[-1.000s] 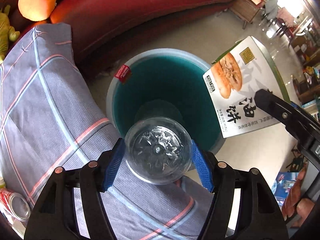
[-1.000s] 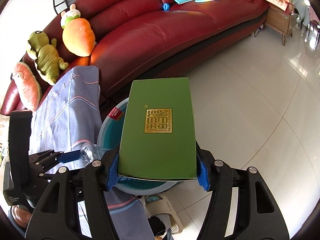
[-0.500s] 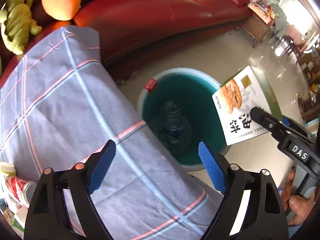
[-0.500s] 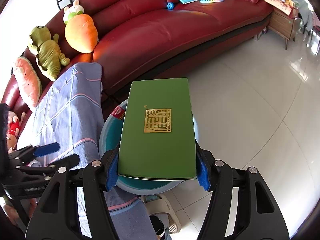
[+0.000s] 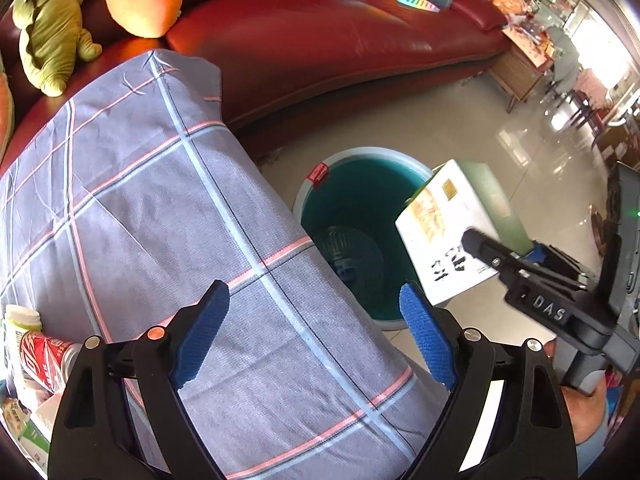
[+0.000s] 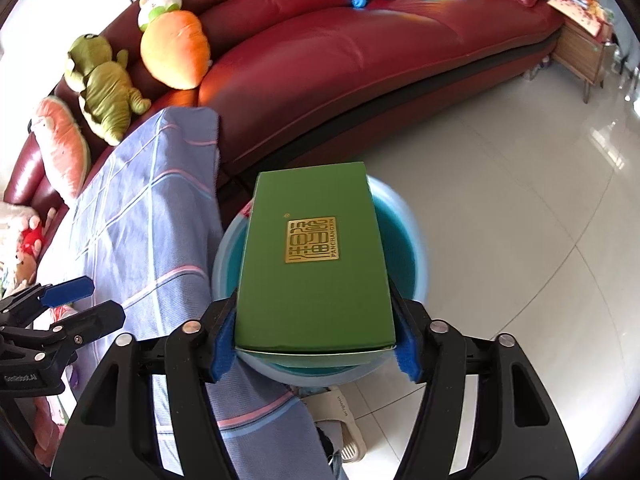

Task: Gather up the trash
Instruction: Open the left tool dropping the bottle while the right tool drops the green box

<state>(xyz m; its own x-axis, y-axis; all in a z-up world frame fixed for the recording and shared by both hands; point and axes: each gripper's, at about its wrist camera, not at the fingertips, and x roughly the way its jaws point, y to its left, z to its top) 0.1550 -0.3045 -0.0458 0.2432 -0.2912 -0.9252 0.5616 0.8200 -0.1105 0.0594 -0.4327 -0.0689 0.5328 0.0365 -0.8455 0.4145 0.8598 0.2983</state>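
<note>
Left gripper (image 5: 312,320) released, empty, over worktop cloth (image 5: 160,208). Right gripper (image 6: 316,344) fingers loosening around green box (image 6: 316,256) above bin (image 6: 404,264); bottle (image 5: 340,248) inside.

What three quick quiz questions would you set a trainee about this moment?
1. What lies at the bottom of the bin? A: a clear bottle. B: a red can. C: a slipper.
2. True or false: the left gripper holds something.
3. Where is the green box?
Key: 1: A, the bottle. 2: False; its jaws have just been opening and nothing is between them. 3: Above the bin, between the pads of the right gripper, whose jaws have just been opening.
</note>
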